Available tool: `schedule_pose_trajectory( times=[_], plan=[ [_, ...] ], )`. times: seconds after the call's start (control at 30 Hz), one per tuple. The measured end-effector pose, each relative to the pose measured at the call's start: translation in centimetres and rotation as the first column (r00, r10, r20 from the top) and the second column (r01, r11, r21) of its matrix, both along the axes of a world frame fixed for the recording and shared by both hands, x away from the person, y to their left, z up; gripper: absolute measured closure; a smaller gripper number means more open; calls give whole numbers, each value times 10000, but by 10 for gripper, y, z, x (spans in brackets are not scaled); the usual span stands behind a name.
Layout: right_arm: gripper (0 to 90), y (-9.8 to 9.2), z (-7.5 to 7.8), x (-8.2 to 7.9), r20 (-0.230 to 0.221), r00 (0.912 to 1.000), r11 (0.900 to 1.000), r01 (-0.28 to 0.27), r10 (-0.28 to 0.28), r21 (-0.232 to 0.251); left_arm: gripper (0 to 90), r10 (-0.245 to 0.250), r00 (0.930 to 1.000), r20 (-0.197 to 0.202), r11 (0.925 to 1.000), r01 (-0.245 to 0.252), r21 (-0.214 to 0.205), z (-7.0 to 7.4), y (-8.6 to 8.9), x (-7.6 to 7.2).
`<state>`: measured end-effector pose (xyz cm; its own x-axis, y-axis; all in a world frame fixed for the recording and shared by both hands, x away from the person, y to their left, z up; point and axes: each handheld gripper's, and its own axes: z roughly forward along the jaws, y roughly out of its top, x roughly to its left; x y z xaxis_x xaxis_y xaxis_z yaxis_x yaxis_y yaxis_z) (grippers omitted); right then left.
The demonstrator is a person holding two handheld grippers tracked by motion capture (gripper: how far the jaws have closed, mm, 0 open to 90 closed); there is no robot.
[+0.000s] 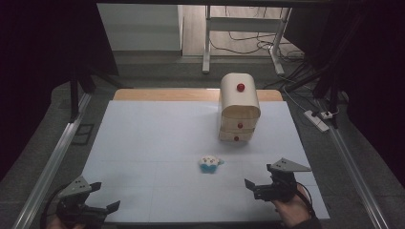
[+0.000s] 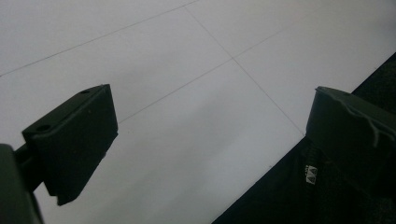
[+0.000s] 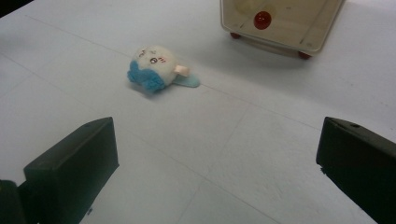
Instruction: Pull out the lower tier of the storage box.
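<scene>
— Starting at the left, what do you see?
— The left gripper [image 1: 106,196] hovers over the near left corner of the white table [image 1: 153,143], well left of the plush toy [image 1: 210,164], jaws spread and empty. A small white triangle mark sits on the dark surface by its right jaw; I can't read any writing there.
— And the toy?
— It lies on its side on the table, white with blue fluff, just in front of the wooden drawer chest [image 1: 239,108], apart from it.
— Any labels on the chest?
— None readable; just red knobs.
— The right side?
— The right gripper [image 1: 258,177] is near the toy, to its right, jaws released, with bare table between them.
</scene>
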<state>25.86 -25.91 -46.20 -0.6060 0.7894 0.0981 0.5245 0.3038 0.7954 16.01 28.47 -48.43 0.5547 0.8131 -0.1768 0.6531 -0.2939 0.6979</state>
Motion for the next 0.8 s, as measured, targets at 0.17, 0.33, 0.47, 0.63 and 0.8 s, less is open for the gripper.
schedule_pose_trajectory(
  times=[0.17,0.33,0.47,0.63,0.8],
  plan=[
    [0,4,-1,4,25,10000,10000,-87,87,-14,25,2,10000,-6,10000,-2,13,0,0,0],
    [0,8,-2,7,60,9997,9997,-241,241,-47,25,-17,10000,-12,10000,17,13,0,0,0],
    [0,10,-3,10,96,9996,9994,-276,278,-193,25,-14,10000,-17,10000,14,2,0,0,0],
    [0,12,-6,14,59,9995,9986,-321,324,-419,25,-13,10000,-27,10000,13,-20,0,0,0],
    [0,15,-9,18,26,9991,9974,-415,417,-586,25,-23,10000,-32,10000,23,-25,0,0,0]
  ],
)
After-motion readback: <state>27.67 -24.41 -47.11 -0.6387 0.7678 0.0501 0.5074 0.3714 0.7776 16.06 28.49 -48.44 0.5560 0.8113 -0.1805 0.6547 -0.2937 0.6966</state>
